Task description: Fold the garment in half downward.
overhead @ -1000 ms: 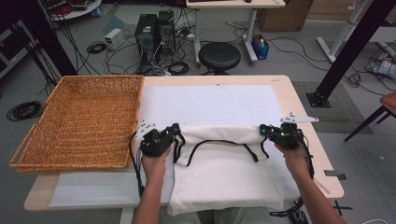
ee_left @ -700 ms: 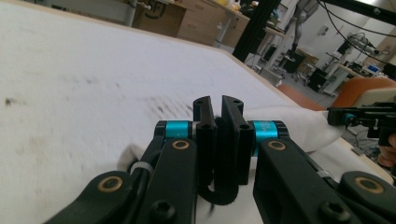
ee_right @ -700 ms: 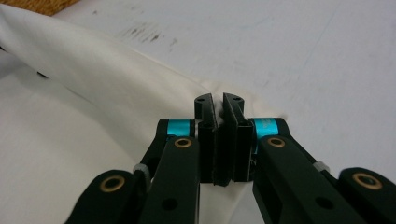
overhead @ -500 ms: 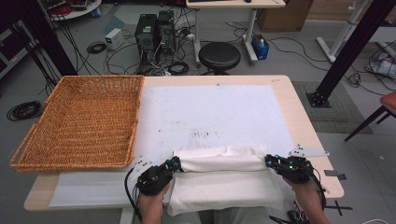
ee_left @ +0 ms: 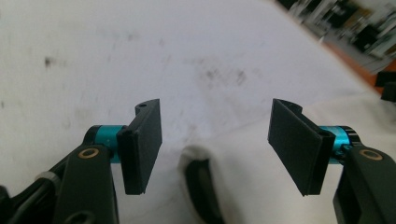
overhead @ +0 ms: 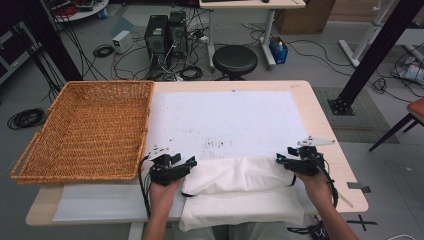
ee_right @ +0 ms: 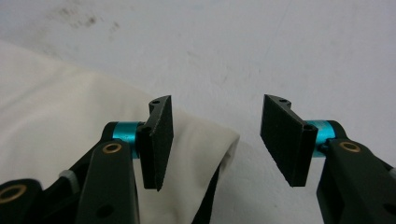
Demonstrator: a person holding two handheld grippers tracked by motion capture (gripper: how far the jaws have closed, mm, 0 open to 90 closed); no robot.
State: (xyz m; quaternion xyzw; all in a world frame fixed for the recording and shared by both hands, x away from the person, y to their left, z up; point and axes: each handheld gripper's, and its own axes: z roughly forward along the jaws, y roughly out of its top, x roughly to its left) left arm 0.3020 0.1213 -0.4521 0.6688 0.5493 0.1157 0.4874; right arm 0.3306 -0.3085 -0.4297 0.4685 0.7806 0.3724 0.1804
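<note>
Folded white cloth bag (overhead: pixel 235 187) with black strap lies at near edge of table (overhead: pixel 325 115), on white mat (overhead: pixel 225 120), right of wicker basket (overhead: pixel 85 130).

Left gripper (overhead: pixel 186 164) at bag's left end; jaws have just been opening, now wide, pads clear of fabric, bag corner below the gap.

Right gripper (overhead: pixel 281 159) at bag's right end; jaws have just been opening, now apart, bag corner beneath left pad, not pinched.

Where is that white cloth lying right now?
In the high view the folded white cloth lies at the near edge of the table, between the left tool and the right tool, to the right of the wicker basket.
</note>
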